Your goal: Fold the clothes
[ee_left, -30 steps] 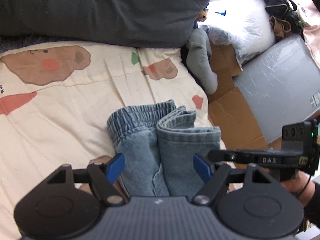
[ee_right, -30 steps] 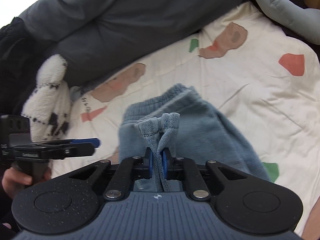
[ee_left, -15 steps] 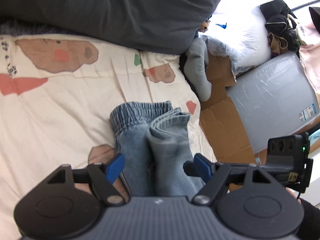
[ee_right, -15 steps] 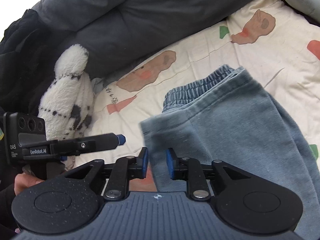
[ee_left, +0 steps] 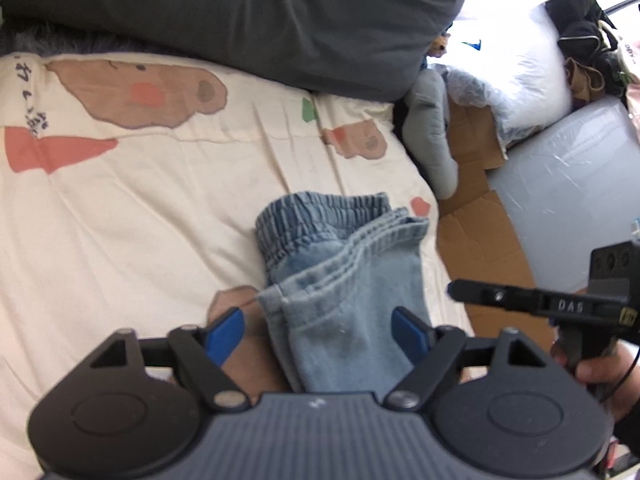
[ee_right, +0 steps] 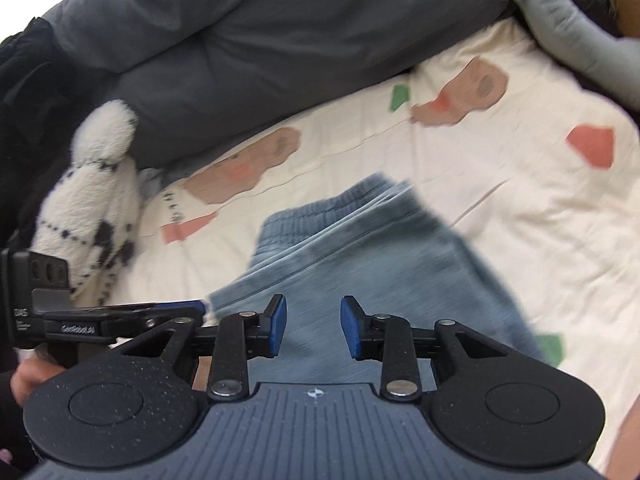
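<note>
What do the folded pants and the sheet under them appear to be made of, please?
Pants: soft, faded blue denim or a denim-look knit, going by the stitched hems and gathered elastic waistband. Sheet: matte cream woven fabric, probably cotton, with fine creases and printed bears.

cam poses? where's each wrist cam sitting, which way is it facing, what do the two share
Left wrist: on the left gripper, open, looking along its fingers at the folded jeans on the printed sheet; the right gripper and hand show at right.
Right wrist: on the right gripper, open over the jeans; the left gripper and hand show at left.
Shared: jeans, sheet, dark duvet.
</note>
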A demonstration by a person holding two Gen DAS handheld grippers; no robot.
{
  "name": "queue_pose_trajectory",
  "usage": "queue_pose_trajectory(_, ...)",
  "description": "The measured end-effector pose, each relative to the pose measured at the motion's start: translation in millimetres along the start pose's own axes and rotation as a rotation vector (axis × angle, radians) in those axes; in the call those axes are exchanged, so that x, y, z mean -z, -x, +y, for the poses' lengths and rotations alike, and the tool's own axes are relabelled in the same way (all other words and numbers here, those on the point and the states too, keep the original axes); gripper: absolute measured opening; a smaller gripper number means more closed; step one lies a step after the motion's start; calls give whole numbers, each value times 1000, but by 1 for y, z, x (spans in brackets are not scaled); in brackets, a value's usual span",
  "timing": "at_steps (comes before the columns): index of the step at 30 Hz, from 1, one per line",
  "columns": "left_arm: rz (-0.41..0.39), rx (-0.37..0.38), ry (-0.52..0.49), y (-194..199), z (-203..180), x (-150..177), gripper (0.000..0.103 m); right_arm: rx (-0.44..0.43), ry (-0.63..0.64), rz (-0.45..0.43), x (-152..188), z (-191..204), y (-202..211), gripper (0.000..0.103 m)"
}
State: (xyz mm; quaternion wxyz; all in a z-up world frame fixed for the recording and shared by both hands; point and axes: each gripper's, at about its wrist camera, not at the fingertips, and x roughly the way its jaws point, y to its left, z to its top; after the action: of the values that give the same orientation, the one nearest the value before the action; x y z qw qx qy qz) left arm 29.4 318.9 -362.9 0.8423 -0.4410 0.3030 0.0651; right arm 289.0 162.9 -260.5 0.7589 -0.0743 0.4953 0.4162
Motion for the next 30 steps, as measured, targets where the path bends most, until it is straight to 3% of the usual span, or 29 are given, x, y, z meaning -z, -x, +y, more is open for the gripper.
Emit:
queue_pose_trajectory(1, 0, 0, 0, -1, 0, 0, 62, 14, 12, -4, -4, -3, 0, 34)
queue_pose_trajectory(6, 3, 2, -9, -4, -4, 0, 56, 88, 78, -10, -21, -18, -8, 34)
queue_pose_trajectory(11, 13, -16, -15, -8, -5, 3, 39, 155, 154, 2, -36, -29, -22, 34)
queue_pose_trajectory(13, 13, -26, -17, -8, -6, 4, 23, 174, 176, 8, -40, -32, -28, 34)
queue_pose_trajectory(17, -14, -47, -14, -4, -6, 2, 10, 162, 203, 17, -45, -35, -36, 33)
queue_pose_trajectory(22, -39, -53, -41, 2, -14, 0, 7, 142, 260, 20, -49, -31, -42, 6)
queue_pose_trajectory(30, -27, -71, -17, -3, -7, 0, 8, 135, 278, 2, -59, -32, -39, 0)
